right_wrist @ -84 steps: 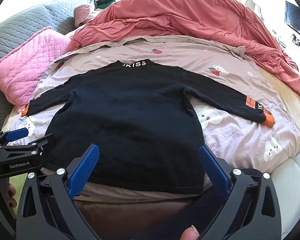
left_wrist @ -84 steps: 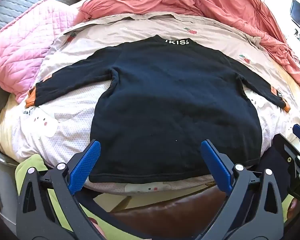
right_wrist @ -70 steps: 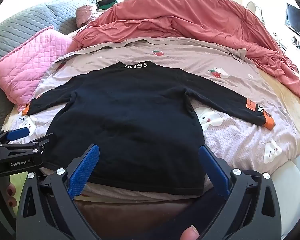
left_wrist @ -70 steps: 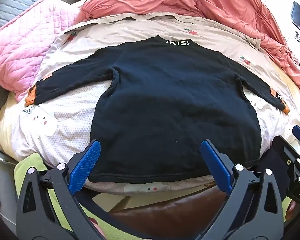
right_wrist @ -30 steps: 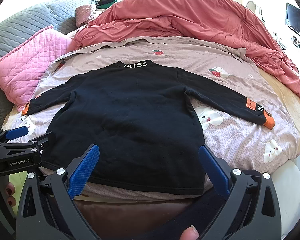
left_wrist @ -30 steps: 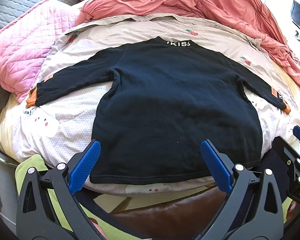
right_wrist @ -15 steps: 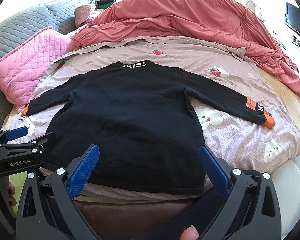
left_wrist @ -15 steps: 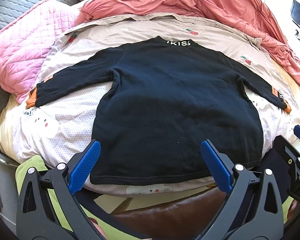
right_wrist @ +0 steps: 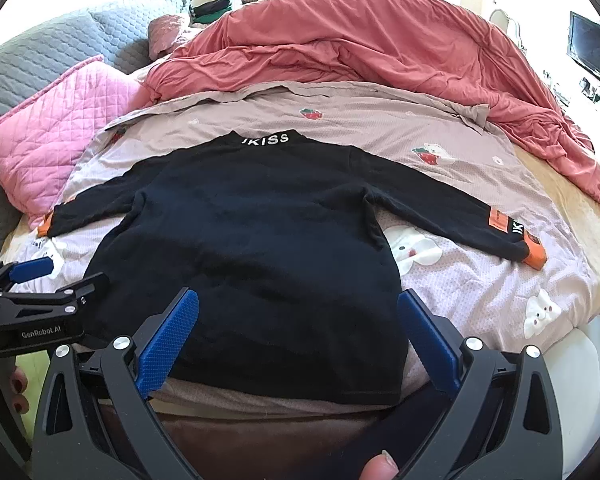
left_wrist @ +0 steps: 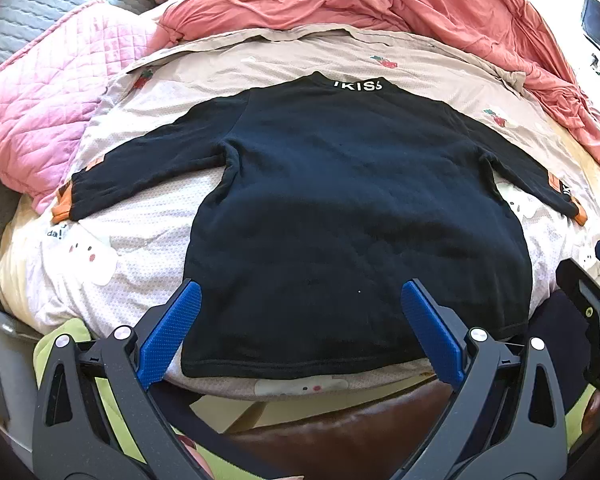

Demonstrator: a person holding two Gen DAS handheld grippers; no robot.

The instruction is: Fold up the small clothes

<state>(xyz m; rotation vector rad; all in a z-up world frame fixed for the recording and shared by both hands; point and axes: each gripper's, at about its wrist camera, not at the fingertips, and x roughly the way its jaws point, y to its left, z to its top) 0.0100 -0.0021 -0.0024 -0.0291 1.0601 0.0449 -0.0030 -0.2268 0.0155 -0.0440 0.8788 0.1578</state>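
Lying flat and face-down on the cartoon-print sheet [right_wrist: 480, 280]: a black long-sleeved top [left_wrist: 340, 208], collar lettering away from the cameras, hem at the near bed edge, both sleeves spread sideways. Long axis running straight away from both tools, hem to collar. Left gripper [left_wrist: 300, 320] wide open, holding nothing, hovering just over the hem's left half; right gripper [right_wrist: 300, 320] likewise spread and empty over the hem's right half. Left sleeve [left_wrist: 140, 172] nearer the left tool, right sleeve [right_wrist: 460, 216] with its orange cuff [right_wrist: 534, 254] nearer the right one. Probably next: each sleeve folded inward across the body by its own-side gripper, though not yet begun. Pink quilted pillow [right_wrist: 52, 128] and coral duvet [right_wrist: 360, 48] well beyond.
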